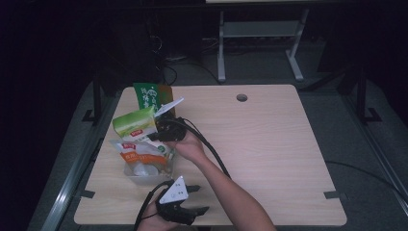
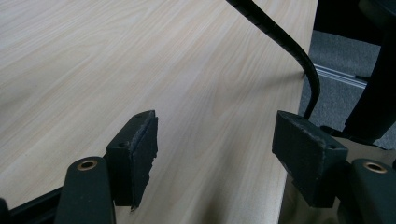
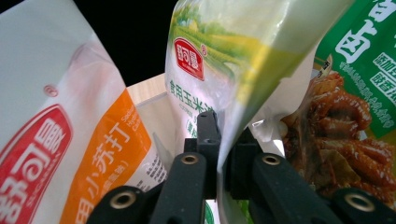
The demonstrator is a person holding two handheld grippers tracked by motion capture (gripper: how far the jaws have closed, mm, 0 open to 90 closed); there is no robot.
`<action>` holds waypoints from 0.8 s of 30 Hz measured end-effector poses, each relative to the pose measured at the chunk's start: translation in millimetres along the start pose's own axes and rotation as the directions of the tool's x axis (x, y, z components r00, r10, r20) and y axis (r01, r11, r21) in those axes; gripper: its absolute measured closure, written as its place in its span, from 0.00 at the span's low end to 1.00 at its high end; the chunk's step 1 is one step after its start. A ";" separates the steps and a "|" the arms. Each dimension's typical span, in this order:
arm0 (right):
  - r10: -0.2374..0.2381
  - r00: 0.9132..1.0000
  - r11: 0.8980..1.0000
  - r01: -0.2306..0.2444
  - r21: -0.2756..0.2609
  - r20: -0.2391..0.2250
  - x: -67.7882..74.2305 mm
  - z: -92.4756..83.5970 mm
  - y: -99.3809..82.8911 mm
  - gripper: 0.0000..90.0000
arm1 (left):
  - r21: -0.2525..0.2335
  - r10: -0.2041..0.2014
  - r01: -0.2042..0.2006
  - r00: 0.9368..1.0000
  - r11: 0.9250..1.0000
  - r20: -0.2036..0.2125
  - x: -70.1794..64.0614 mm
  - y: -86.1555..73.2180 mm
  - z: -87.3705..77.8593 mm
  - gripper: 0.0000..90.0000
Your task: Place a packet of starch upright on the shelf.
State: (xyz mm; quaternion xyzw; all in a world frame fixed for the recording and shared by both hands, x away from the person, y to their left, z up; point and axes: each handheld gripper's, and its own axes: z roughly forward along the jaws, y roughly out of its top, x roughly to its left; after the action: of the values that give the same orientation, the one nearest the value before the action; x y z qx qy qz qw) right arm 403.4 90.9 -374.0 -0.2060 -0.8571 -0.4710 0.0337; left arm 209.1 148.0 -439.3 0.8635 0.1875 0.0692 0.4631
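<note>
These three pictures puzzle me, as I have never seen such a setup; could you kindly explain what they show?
A person sits at a wooden table and holds a hand-held two-jaw gripper in each hand. The high view looks down from above the person. The other two pictures come from cameras riding on each gripper, looking along its black jaws. The left gripper hangs open over bare table near the front edge, holding nothing. The right gripper is shut on the edge of a green-and-white packet. It holds that packet over a clear bin, beside an orange-and-white packet that stands in the bin. A dark green packet stands behind them.
</note>
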 end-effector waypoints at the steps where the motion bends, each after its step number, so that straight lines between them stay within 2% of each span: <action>1: -0.009 1.000 1.000 0.009 0.009 0.005 -0.6 -1.4 0.4 0.93 | 0.000 -0.001 0.001 1.000 1.000 0.001 -0.3 0.0 0.2 0.34; 2: -0.032 0.999 0.999 0.032 0.022 0.023 -0.5 -2.1 0.8 0.93 | -0.001 -0.001 0.001 1.000 1.000 0.001 -0.5 0.0 0.5 0.34; 4: -0.045 0.999 0.998 0.044 0.043 0.029 -0.1 -3.3 0.9 0.93 | 0.004 0.001 -0.001 1.000 1.000 0.002 -0.3 0.1 0.6 0.34; 10: -0.058 0.998 0.996 0.055 0.069 0.031 -2.4 -5.2 -4.4 0.94 | 0.004 0.000 0.000 1.000 1.000 0.002 -0.2 0.1 0.6 0.34; 18: -0.026 0.999 0.996 0.024 0.082 0.022 -9.7 -7.6 -16.5 0.94 | 0.009 0.005 -0.005 1.000 1.000 0.000 -0.1 0.3 2.0 0.34; 21: -0.016 1.000 0.995 0.014 0.094 0.021 -10.9 -10.0 -14.5 0.85 | 0.008 0.003 -0.003 1.000 1.000 -0.001 0.4 0.3 2.2 0.34; 24: -0.006 1.000 0.998 0.005 0.060 0.018 -12.1 -18.2 -11.5 0.85 | 0.008 0.000 0.000 1.000 1.000 0.001 0.2 0.2 2.6 0.34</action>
State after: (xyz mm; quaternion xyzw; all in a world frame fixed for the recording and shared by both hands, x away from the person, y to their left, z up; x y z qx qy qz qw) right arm 407.5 66.6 -376.1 -0.2066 -0.8717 -0.4433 0.0309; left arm 210.1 145.9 -440.6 0.8654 0.1878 0.0681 0.4595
